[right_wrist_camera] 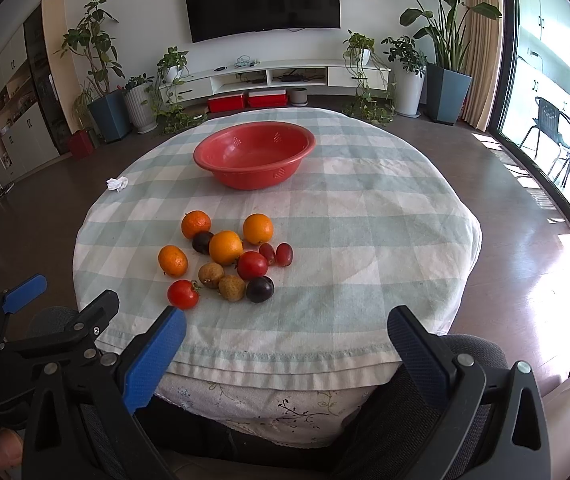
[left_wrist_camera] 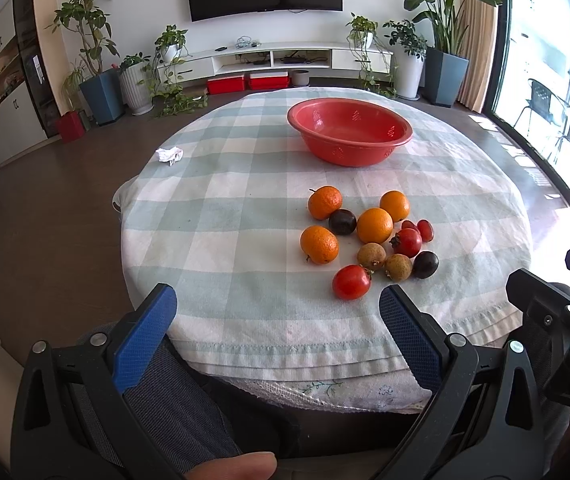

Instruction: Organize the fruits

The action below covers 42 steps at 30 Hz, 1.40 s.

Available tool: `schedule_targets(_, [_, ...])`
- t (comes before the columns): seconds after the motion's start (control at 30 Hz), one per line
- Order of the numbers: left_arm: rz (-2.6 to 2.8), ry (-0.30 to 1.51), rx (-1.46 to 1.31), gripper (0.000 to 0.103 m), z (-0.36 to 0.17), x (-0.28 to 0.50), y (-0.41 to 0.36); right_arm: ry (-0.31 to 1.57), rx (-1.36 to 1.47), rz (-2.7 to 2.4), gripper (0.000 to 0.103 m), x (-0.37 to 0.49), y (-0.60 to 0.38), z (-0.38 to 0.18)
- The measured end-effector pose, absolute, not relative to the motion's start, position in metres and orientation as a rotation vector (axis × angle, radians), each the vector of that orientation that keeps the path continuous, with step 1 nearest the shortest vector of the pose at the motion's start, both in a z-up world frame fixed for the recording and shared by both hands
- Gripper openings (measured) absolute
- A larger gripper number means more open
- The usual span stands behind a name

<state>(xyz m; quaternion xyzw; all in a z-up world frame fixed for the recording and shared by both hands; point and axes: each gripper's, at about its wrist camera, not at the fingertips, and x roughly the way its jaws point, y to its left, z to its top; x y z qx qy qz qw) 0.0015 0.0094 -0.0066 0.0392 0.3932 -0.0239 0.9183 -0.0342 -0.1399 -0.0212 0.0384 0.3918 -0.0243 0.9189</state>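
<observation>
A red bowl (left_wrist_camera: 349,130) stands empty at the far side of the checked tablecloth (left_wrist_camera: 225,220); it also shows in the right wrist view (right_wrist_camera: 254,154). A cluster of fruit lies nearer: several oranges (left_wrist_camera: 373,225), tomatoes (left_wrist_camera: 351,282), dark plums (left_wrist_camera: 342,221), brown longans (left_wrist_camera: 371,255) and red grapes (left_wrist_camera: 424,229). The same cluster shows in the right wrist view, with an orange (right_wrist_camera: 225,247) and a tomato (right_wrist_camera: 182,294). My left gripper (left_wrist_camera: 277,304) is open and empty at the near table edge. My right gripper (right_wrist_camera: 285,326) is open and empty, right of the fruit.
A crumpled white tissue (left_wrist_camera: 169,155) lies at the table's left side. The left gripper's fingers (right_wrist_camera: 25,292) show at the left of the right wrist view. Potted plants, a TV stand and a glass door stand beyond the table.
</observation>
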Motion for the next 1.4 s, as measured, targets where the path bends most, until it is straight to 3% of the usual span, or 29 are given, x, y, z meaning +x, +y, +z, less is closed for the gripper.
schedule_targets(1.4, [-0.046, 0.816, 0.079, 0.103, -0.0141, -0.0028, 0.0107, 0.812, 0.075, -0.050, 0.103, -0.0359, -0.1375, -0.0246])
